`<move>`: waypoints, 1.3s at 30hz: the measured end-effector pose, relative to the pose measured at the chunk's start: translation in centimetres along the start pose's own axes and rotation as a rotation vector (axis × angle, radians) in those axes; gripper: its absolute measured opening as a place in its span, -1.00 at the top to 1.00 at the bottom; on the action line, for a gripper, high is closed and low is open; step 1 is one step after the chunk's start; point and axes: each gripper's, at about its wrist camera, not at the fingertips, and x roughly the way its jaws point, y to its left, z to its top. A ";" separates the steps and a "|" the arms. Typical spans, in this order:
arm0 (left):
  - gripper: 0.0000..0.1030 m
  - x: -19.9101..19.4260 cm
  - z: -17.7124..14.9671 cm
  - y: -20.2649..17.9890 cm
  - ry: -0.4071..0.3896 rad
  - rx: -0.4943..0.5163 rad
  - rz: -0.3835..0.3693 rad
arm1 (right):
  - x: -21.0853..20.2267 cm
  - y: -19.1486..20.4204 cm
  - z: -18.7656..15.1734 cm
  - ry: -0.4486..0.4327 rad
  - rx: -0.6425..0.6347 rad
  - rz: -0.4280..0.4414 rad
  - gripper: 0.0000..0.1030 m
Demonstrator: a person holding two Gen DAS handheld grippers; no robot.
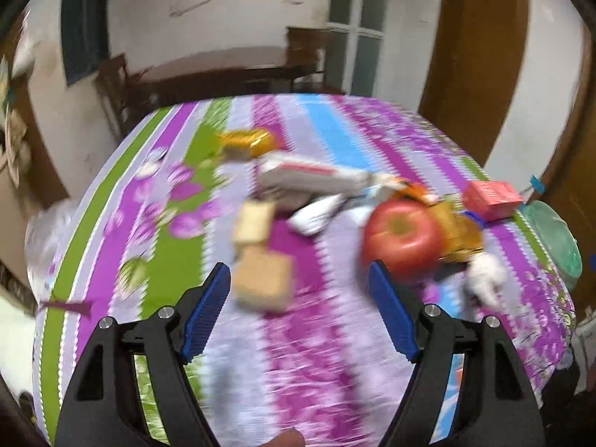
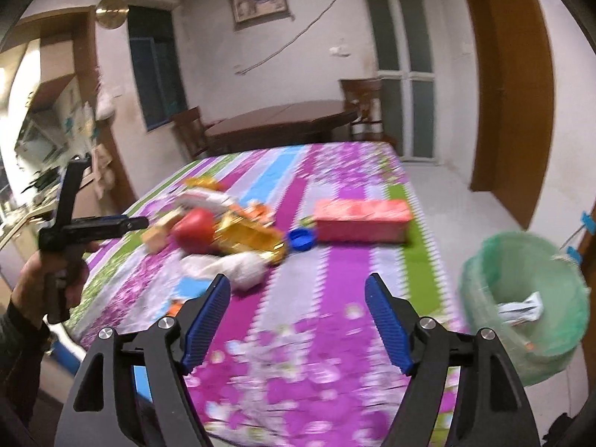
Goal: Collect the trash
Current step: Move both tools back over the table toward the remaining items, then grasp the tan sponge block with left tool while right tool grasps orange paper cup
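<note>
Trash lies in a heap on the flowered tablecloth (image 1: 320, 354): two tan cartons (image 1: 262, 279), a white and red packet (image 1: 309, 175), gold wrappers (image 1: 460, 231), a crumpled white tissue (image 1: 484, 275) and a red box (image 1: 491, 195), with a red apple (image 1: 402, 238) among them. My left gripper (image 1: 300, 272) hovers open over the near carton, gripping nothing. My right gripper (image 2: 298, 285) is open and empty above the cloth, short of the tissue (image 2: 238, 268), gold wrapper (image 2: 249, 240), blue cap (image 2: 301, 240) and red box (image 2: 361, 219). The picture is blurred.
A green-lined bin (image 2: 521, 298) stands off the table's right edge with a wrapper (image 2: 521, 311) inside. A hand (image 2: 48, 279) holds the left gripper (image 2: 138, 222) at the left. A dark wooden table (image 2: 283, 119) and chairs stand behind.
</note>
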 end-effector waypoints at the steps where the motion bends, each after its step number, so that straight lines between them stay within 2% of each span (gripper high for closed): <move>1: -0.42 0.5 -0.3 1.0 0.017 -0.011 0.007 | 0.6 0.8 -0.3 0.014 -0.002 0.015 -0.46; 7: -0.42 4.0 -1.4 3.2 0.108 -0.018 -0.030 | 2.4 4.9 -1.2 0.061 -0.015 0.077 -0.48; 15: -0.41 6.0 -1.1 3.3 0.108 0.011 -0.044 | 4.0 8.4 -2.1 0.106 -0.028 0.100 -0.52; 16: -0.37 6.3 -1.0 3.3 0.113 0.016 -0.046 | 4.2 8.8 -2.3 0.111 -0.033 0.091 -0.52; 18: -0.08 6.7 -1.0 3.2 0.124 0.031 -0.044 | 5.0 9.2 -2.6 0.125 -0.036 0.083 -0.52; 21: 0.13 6.8 -1.0 2.9 0.112 0.049 -0.038 | 6.6 10.1 -3.1 0.145 -0.049 0.049 -0.52; 25: 0.17 6.7 -0.9 2.7 0.108 0.051 -0.053 | 8.6 11.0 -3.7 0.174 -0.054 0.007 -0.52; 29: 0.20 6.7 -1.0 2.6 0.109 0.053 -0.055 | 10.2 11.4 -4.4 0.201 -0.076 -0.055 -0.22; 31: 0.21 6.8 -0.9 2.4 0.111 0.064 -0.053 | 10.4 11.5 -4.4 0.194 -0.086 -0.074 -0.16; 33: 0.22 6.8 -0.9 2.3 0.111 0.069 -0.058 | 10.5 11.6 -4.3 0.190 -0.084 -0.076 0.08; 39: 0.24 6.2 -1.3 2.4 0.100 0.057 -0.071 | 10.3 11.6 -4.2 0.150 -0.082 -0.087 0.25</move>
